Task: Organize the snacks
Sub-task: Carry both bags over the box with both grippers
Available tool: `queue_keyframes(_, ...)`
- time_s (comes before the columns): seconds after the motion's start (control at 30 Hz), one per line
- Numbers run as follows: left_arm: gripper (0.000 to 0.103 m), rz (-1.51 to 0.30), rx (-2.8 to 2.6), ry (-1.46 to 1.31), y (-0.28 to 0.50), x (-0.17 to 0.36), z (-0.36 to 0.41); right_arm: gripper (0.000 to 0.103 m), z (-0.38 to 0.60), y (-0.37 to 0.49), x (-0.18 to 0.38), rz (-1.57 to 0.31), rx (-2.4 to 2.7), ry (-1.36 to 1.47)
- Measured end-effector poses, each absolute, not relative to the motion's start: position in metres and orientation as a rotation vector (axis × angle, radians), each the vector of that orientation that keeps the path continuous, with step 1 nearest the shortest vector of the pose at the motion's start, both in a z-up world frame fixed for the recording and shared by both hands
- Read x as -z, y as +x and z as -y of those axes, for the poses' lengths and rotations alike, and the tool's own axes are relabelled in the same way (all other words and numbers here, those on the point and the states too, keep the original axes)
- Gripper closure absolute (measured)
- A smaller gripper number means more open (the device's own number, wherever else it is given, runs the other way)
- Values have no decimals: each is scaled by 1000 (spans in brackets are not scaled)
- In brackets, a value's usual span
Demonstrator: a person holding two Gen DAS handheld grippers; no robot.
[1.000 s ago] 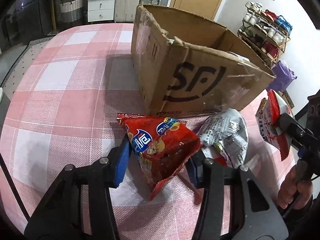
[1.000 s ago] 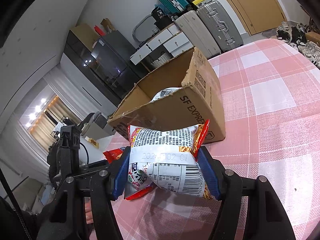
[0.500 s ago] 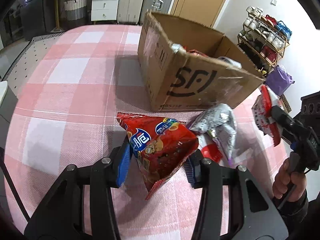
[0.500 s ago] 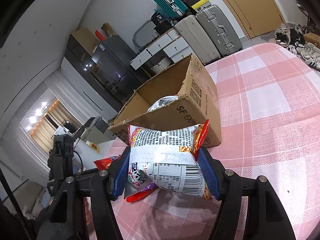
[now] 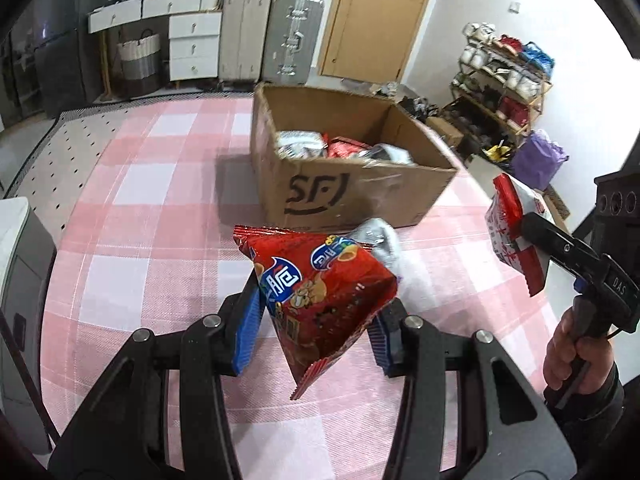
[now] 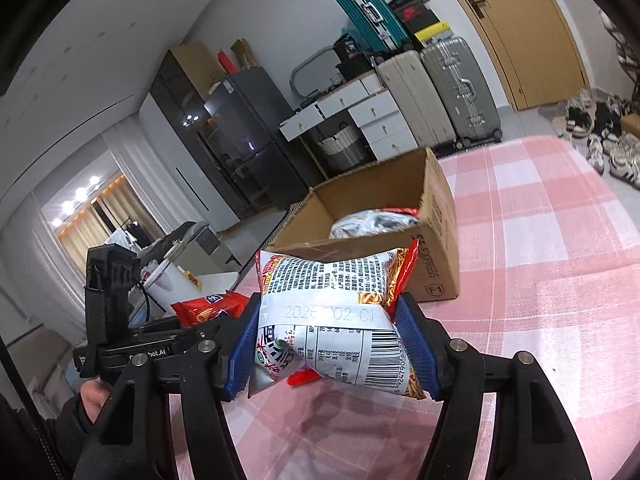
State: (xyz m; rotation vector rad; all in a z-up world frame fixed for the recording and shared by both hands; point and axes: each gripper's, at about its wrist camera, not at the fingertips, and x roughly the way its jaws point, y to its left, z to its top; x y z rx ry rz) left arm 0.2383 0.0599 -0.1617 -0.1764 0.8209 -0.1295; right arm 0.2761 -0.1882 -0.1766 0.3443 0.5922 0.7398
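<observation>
I read "SF" on the cardboard box (image 5: 352,184) at 12 o'clock. Left gripper (image 5: 316,324) pinched a red snack bag (image 5: 320,292); right gripper (image 6: 332,344) pinched a white noodle packet (image 6: 332,312), barcode visible only there.

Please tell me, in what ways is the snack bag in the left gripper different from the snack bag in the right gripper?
The red snack bag is almost all red with blue logos; the white snack bag is mostly white with black print, a barcode and red edges. The red one hangs tilted with a corner pointing down; the white one sits level across its gripper. Both are clamped between blue fingers and held above the checked tablecloth.
</observation>
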Motion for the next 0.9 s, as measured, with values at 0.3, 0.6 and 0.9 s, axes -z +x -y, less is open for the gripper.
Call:
queue_keyframes(0.3,60,-750,140,-130,213,120,-50,37,187,241,124,-503,-737,257)
queue_keyframes(0.6,59,-684,159,-115,205,74,-54,37,174,223,89,-464,-754,189)
queue_keyframes(0.9,59,-691,195,-129,245,44,-58,37,160,252,64,-460,-765,166)
